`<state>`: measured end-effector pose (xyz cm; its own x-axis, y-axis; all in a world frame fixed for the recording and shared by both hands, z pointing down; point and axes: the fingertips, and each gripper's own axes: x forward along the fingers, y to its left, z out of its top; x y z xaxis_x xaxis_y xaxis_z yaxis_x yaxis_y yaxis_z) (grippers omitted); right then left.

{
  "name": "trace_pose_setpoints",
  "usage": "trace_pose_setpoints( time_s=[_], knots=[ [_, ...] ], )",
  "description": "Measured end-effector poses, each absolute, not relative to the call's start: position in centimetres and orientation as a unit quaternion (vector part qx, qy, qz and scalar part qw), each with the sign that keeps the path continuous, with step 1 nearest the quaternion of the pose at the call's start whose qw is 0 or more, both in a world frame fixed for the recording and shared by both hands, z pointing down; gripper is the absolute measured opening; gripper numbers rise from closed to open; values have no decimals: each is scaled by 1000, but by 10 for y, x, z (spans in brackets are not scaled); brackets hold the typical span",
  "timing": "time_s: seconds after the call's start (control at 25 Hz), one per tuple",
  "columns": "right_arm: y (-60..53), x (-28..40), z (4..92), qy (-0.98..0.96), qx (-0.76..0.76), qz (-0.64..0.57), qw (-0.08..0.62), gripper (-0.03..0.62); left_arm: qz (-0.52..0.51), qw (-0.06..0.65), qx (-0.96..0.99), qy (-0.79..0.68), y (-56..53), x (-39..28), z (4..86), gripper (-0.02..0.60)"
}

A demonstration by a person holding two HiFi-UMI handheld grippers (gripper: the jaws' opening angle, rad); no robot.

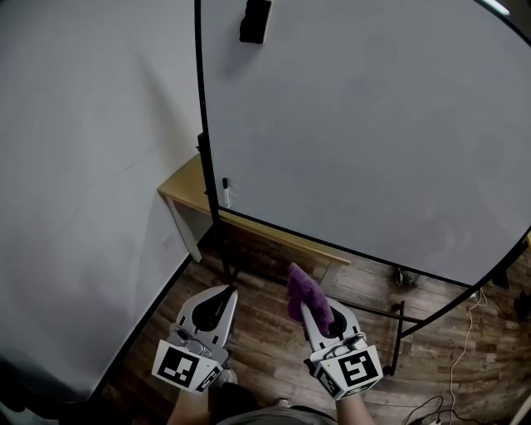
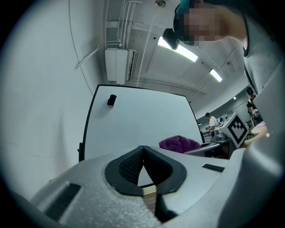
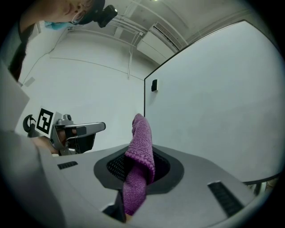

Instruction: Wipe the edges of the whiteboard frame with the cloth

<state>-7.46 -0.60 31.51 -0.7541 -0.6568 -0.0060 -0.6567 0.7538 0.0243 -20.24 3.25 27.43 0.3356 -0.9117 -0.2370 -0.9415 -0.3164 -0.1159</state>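
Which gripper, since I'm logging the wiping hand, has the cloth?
The right gripper: its jaws are shut on the purple cloth, which sticks up from them. The left gripper is shut with nothing between its jaws.

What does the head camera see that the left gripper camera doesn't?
Only the head view shows the pen at the board's corner, the stand's wheel and the white cable on the floor. Only the left gripper view shows the ceiling lights, the air conditioner and a person far off. Both show the whiteboard, the small black object on it, and the purple cloth clamped in the right gripper.
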Motion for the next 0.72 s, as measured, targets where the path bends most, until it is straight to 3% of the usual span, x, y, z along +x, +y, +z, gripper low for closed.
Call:
trace_pose_setpoints(
  time_s=[0.72],
  knots=[
    [-62,-184,315,-895,446,-5,-8,66,67,107,-863,489,-50,-316,275,17]
  ],
)
